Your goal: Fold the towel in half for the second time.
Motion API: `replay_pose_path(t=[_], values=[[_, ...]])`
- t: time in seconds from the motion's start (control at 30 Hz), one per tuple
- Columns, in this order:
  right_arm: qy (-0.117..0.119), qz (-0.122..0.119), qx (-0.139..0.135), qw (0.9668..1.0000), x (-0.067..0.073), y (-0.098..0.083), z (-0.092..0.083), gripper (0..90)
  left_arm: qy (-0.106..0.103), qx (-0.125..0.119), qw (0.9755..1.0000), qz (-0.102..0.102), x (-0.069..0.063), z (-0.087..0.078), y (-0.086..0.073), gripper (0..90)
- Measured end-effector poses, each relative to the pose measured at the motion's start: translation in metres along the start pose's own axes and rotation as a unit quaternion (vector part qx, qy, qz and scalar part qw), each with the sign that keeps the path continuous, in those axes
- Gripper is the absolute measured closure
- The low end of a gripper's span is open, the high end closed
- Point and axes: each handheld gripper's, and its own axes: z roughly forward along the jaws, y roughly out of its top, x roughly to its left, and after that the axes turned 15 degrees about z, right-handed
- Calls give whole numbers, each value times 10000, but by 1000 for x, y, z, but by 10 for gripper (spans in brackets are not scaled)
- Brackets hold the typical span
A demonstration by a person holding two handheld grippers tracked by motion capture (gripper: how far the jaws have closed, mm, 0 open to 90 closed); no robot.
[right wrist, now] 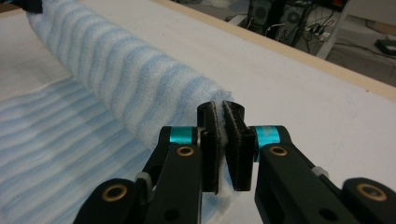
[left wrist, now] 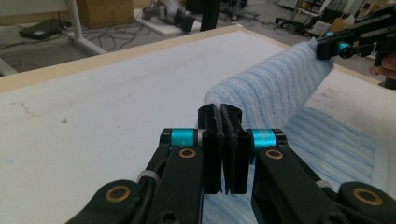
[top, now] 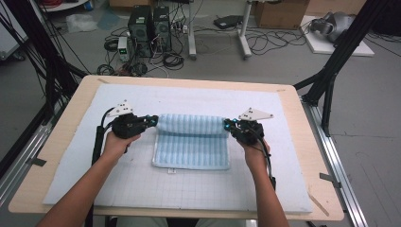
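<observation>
Nearest to us, both forearms enter from the bottom of the high view, each hand carrying a gripper. Our left gripper point(top: 152, 121) has its jaws pressed together on the left corner of the blue striped towel point(top: 191, 142); in the left gripper view the pads point(left wrist: 215, 122) meet with only a thin edge of fabric between them. Our right gripper point(top: 228, 125) pinches the towel's right corner in the same way, and the right gripper view shows white terry fringe squeezed between its pads point(right wrist: 232, 122). The towel lies at the middle of the white gridded mat point(top: 142, 184); its far edge is lifted and curls over between the two grippers, while the near part rests flat. The mat covers the wooden table point(top: 321, 198). Beyond the table, computer towers point(top: 149, 26) and cables sit on the floor.
</observation>
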Motion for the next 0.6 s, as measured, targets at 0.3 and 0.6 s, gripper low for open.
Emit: replay_pose_path(t=[0.3, 0.6], values=[[55, -164, -24, 9998, 19, -27, -20, 851, -141, -3, 9999, -16, -24, -16, -18, 867], [118, -163, 7, 9998, 31, -53, -31, 851, -259, 109, 9996, -57, -43, -26, -34, 867]])
